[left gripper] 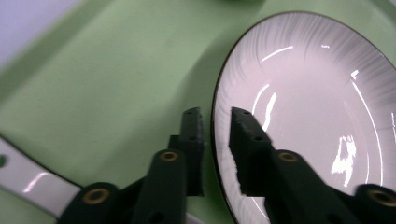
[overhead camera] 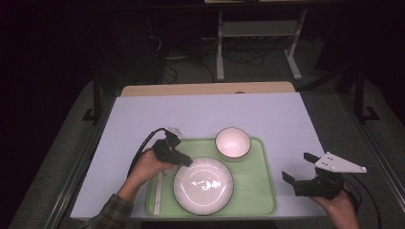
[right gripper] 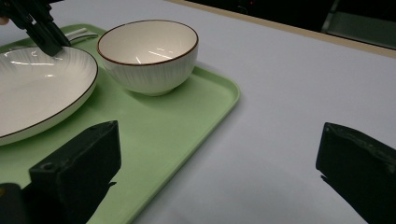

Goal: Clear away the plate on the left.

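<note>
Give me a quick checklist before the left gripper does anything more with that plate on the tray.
1. Left gripper straddles the rim of the plate, one jaw outside, one over the plate: ok.
2. Pads pressing on the rim: not ok; a gap shows on both sides.
3. Plate lies flat on the green tray: ok.
4. Bowl stands apart from the plate, upright on the tray: ok.
5. Right gripper is open over the table, off the tray, out of the way: ok.
6. White strip along the tray's left edge clear of the plate: cannot tell.
</note>
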Motion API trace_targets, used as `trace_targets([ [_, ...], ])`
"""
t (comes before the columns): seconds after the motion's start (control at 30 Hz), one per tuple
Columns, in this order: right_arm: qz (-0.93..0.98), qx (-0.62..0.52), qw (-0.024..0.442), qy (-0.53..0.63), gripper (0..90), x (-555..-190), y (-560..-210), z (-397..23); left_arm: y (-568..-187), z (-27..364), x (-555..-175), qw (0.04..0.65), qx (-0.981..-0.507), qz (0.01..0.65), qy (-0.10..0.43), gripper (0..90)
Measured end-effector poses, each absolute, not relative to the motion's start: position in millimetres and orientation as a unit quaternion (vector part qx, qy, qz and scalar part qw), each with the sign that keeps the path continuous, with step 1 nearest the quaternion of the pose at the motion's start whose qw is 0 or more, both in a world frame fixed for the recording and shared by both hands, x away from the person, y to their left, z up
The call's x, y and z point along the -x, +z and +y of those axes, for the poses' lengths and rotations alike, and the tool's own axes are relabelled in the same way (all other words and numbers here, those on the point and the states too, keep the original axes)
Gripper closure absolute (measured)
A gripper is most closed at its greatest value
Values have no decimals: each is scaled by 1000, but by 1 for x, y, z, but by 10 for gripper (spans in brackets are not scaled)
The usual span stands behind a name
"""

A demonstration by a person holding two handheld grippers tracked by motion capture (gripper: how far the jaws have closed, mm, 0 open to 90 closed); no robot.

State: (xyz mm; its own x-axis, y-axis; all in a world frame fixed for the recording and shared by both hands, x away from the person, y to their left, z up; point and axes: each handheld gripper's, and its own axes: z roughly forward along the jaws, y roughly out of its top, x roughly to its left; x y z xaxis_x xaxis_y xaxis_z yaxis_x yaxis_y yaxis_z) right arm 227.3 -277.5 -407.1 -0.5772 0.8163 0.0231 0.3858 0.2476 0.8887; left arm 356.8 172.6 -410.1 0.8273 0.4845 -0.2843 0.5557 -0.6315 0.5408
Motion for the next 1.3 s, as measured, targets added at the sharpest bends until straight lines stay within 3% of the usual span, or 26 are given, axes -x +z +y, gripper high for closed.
trace_targets([
  [0.1,756,-398,230,466,0,-227,-407,-277,-403,181,-351,348,-892,288,-38,575],
  [0.23,755,-398,230,467,0,-227,-407,-277,-390,195,-340,390,-876,284,3,502],
  [0.33,755,-398,230,467,0,-227,-407,-278,-384,207,-331,416,-863,285,31,381],
  [0.77,755,-398,229,467,0,-227,-407,-277,-382,249,-303,465,-825,309,87,184],
  [1.3,756,-397,228,468,0,-227,-408,-276,-391,286,-271,469,-804,329,162,153],
])
